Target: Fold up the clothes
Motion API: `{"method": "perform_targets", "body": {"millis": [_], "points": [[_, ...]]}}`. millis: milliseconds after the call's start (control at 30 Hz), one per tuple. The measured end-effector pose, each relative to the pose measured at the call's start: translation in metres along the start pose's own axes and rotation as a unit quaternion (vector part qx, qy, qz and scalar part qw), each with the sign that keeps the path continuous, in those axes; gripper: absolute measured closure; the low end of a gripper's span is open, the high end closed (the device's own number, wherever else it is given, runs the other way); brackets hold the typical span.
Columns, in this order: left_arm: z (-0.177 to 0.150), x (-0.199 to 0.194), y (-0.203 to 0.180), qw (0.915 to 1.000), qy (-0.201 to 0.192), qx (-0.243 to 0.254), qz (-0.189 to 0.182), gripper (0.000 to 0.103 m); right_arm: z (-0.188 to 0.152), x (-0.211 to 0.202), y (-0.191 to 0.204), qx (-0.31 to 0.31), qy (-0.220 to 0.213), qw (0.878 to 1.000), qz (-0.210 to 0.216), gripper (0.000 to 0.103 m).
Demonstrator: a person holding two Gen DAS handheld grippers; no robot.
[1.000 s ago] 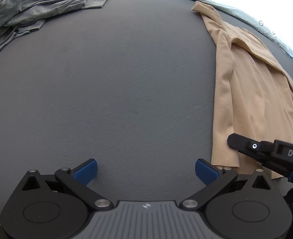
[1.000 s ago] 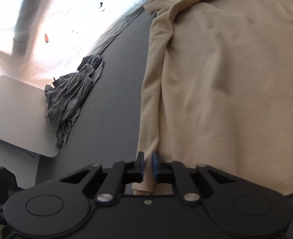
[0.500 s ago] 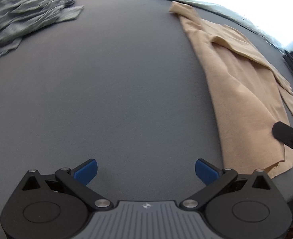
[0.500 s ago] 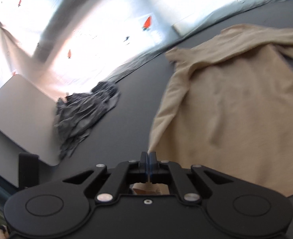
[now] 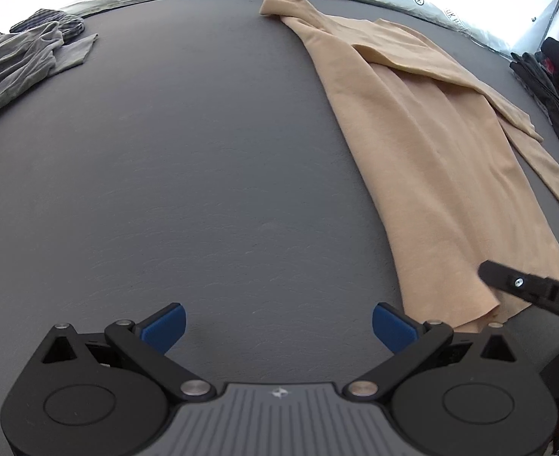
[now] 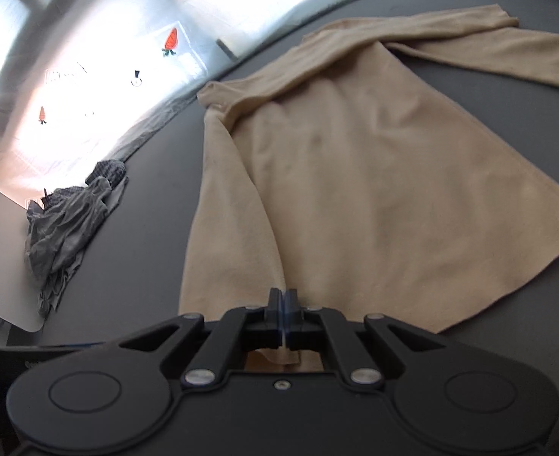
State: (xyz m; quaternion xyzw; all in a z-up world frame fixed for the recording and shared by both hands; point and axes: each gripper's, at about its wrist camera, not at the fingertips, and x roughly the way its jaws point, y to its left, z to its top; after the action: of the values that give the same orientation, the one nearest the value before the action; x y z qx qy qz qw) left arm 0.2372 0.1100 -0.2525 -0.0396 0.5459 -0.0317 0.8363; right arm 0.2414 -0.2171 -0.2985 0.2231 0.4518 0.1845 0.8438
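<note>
The tan shirt (image 6: 374, 190) lies on the bench (image 5: 203, 171); the right gripper (image 6: 283, 304) is clamped on its hem corner, the left gripper (image 5: 277, 323) spread wide (holding nothing). Pull low and evenly to avoid bunching.

Tan long-sleeve top (image 5: 427, 144) (image 6: 374, 197): thin knit, plain, no print. Lies mostly flat on dark grey tabletop (image 5: 188, 174), body spread w/ soft lengthwise creases. One sleeve folded across upper body, second sleeve runs out along the far side edge. Near hem corner raised off tabletop, pinched in right gripper (image 6: 283, 300); fabric forms a ridge running back from that corner. Rest of hem rests on tabletop.

Grey garment pile (image 5: 17, 64) (image 6: 66, 224): crumpled, unfolded, several layers, darker patterned piece at its far end. Sits at tabletop edge, well apart from tan top.
</note>
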Motion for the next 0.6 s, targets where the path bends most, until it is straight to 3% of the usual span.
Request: {"method": "perform_targets", "body": {"millis": [100,200,267,400,600], "points": [[0.002,0.004,-0.003,1.0,-0.001,-0.005,-0.001,0.0,0.003,0.002,-0.001,-0.002,0.008,1.0,0.002,0.101],[0.005,0.007,-0.01,1.0,0.003,-0.007,0.003,0.0,0.007,-0.003,-0.008,0.01,0.008,1.0,0.016,0.091],[0.011,0.011,-0.015,0.9999,0.004,-0.009,0.011,0.0,0.012,-0.01,-0.015,0.022,-0.005,0.999,0.028,0.083],[0.025,0.016,-0.023,0.9994,0.002,-0.017,0.029,0.0,0.034,-0.024,-0.039,0.052,-0.034,0.997,0.035,0.082],[0.061,0.027,-0.028,0.997,-0.008,-0.042,0.065,0.0,0.089,-0.032,-0.094,0.096,-0.086,0.992,-0.006,0.075]]}}
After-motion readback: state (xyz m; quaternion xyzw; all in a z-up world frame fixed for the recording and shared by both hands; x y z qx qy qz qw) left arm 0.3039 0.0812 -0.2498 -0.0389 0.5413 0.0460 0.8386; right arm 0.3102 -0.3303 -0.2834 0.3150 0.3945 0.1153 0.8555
